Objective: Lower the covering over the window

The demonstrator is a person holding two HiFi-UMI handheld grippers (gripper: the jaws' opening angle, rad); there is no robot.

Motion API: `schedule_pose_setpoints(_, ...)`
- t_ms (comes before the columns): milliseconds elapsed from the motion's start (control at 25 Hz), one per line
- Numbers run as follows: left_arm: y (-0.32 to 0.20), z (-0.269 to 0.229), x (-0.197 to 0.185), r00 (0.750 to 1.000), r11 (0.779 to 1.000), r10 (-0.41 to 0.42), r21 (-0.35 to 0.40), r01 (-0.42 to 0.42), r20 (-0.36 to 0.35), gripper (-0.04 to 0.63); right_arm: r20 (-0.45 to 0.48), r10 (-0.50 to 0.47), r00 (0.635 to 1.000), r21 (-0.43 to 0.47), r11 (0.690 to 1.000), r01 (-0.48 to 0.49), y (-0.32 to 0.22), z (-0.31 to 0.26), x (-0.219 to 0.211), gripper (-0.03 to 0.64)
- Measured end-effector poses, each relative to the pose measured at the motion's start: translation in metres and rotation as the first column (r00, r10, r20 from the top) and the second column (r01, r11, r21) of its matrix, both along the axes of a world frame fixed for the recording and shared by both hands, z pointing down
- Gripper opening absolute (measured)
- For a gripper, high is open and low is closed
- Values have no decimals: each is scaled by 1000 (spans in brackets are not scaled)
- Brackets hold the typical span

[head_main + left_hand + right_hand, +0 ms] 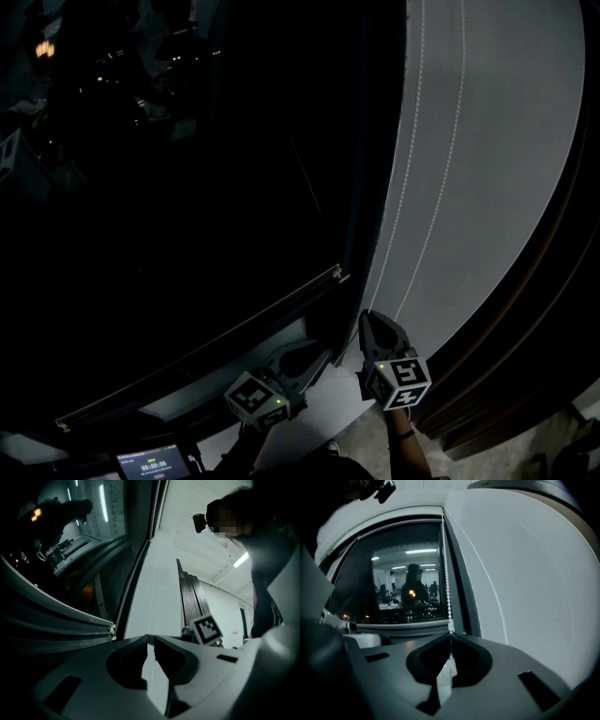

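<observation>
Right gripper (pixel 451 635) is clenched on the chain (pixel 445 569), which hangs at 3 o'clock of the bare window (pixel 393 588) (to haul the unseen blind down, I'd guess). Left gripper (pixel 151 640), at its 9 o'clock, is released and empty.

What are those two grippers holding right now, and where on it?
The right gripper pinches the blind's bead chain low down, at its jaw tips. The left gripper, jaws slightly apart, holds nothing.

Leftward reach is barred by the window frame (pixel 367 169). Free wall (pixel 511 141) is left right of the bead chain (pixel 444 169). The sill (pixel 323 412) is met below.
</observation>
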State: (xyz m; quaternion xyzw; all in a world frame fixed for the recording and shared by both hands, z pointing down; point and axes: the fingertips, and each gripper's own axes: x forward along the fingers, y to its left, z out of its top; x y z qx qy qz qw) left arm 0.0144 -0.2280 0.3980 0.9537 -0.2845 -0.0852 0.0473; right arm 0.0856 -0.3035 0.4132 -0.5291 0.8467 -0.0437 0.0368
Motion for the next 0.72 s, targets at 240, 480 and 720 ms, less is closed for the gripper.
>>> schedule_pose_setpoints(240,-14,-16,27,998,998,67,10,-68,18,76,3,-27,1000,-231,973,26,34,105,-19,11)
schedule_pose_setpoints(480,-20,-31,53,984,984,177,33,-176,-17,97,-5,-57,998,-336,940,52,61,150,-31,11)
schedule_pose_setpoints(720,-11,-44,65,961,963,266,61,-262,-71,95,42,-33,999,-336,941,46,63,143,-25,11)
